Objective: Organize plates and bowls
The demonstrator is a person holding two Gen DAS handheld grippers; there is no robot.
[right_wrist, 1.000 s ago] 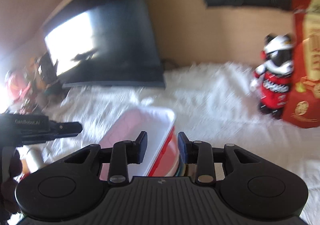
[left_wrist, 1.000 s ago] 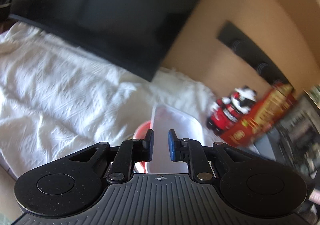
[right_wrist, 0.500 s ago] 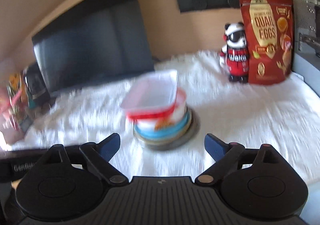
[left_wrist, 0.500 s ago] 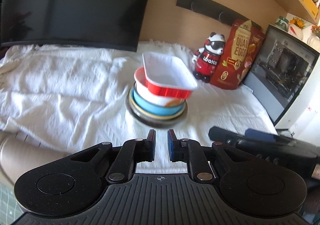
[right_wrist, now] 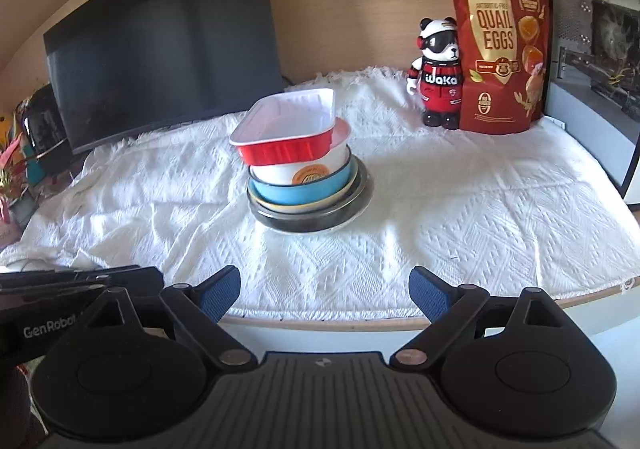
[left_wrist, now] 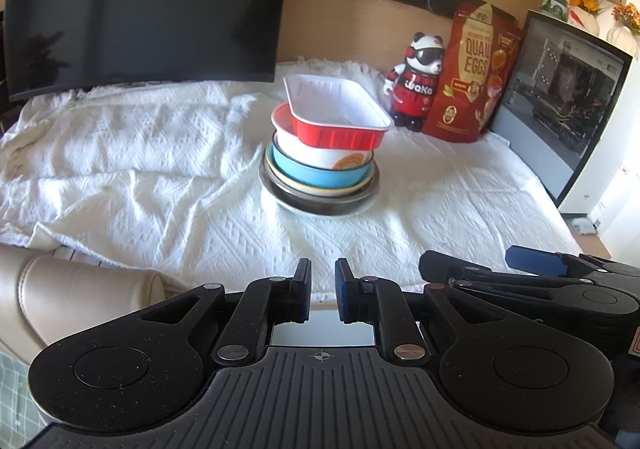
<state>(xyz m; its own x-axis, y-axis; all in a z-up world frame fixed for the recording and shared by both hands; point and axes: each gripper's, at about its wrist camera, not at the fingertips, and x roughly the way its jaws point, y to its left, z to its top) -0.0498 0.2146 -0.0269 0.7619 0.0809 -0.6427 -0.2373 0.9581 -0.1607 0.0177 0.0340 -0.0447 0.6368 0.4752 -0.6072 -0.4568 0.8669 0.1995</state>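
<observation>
Both grippers are now sitting back from the stack at the near edge of the table, where 1 second ago they were right over the red tray, and the right gripper has gone from nearly together to wide apart. Its blue pads are standing far apart with nothing between them, only white cloth showing in the gap. The left gripper is keeping its fingers nearly together, a narrow slit between the pads, gripping nothing.

At the centre of both frames the stack is resting on the cloth, untouched by either claw. The red tray with its white inside is sitting on top, tilted and overhanging toward the right in the left wrist view. Under it are lying a white bowl, a blue bowl and a dark plate at the bottom.

A black monitor is filling the upper left. At the upper right a panda figure is standing just beside a red quail-egg bag, and a computer case is showing at the right edge.
</observation>
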